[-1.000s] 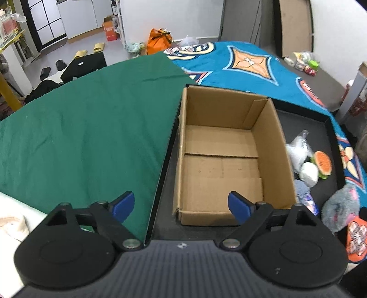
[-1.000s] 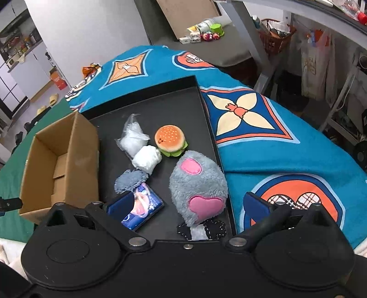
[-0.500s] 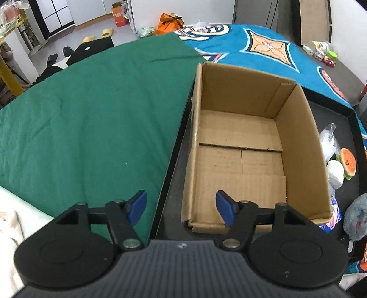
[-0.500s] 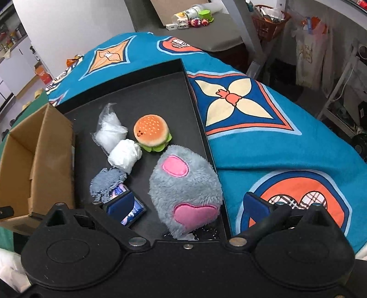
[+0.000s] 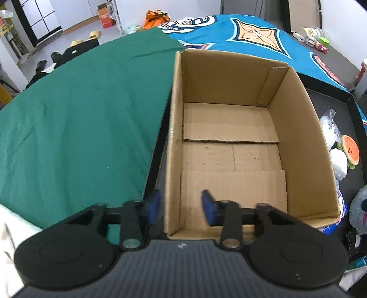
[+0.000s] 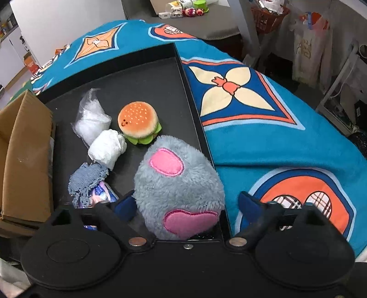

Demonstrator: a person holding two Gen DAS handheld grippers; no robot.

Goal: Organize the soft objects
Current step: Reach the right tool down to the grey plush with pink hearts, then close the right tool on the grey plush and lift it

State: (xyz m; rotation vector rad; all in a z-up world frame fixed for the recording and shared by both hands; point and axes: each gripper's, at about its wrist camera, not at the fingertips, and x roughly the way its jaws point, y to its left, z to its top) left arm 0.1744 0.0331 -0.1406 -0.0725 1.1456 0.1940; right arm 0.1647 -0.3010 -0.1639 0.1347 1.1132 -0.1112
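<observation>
An empty cardboard box [image 5: 298, 128] stands at the left end of a black tray [image 6: 142, 82]. My left gripper [image 5: 181, 205] straddles the box's left wall near its front corner. One finger is outside, the other inside with a gap, and the jaws are closing. A grey fluffy plush [image 6: 179, 190] with pink pads lies at the tray's near right. My right gripper [image 6: 187, 204] is around it, jaws closing: the left finger touches the fur, the right one stands clear. A burger plush [image 6: 137, 125], a white stuffing bag [image 6: 91, 121], a white wad [image 6: 106, 147] and a denim scrap [image 6: 87, 181] lie beside it.
A tissue pack [image 6: 103, 196] lies partly under the denim scrap. A green cloth [image 5: 80, 126] covers the surface left of the tray, and a blue patterned blanket [image 6: 263, 137] lies to its right. Small items sit on a grey table [image 6: 183, 11] far behind.
Both grippers have sunk closer to the tray. The left jaws narrowed around the box's left wall. The right jaws narrowed around the grey plush.
</observation>
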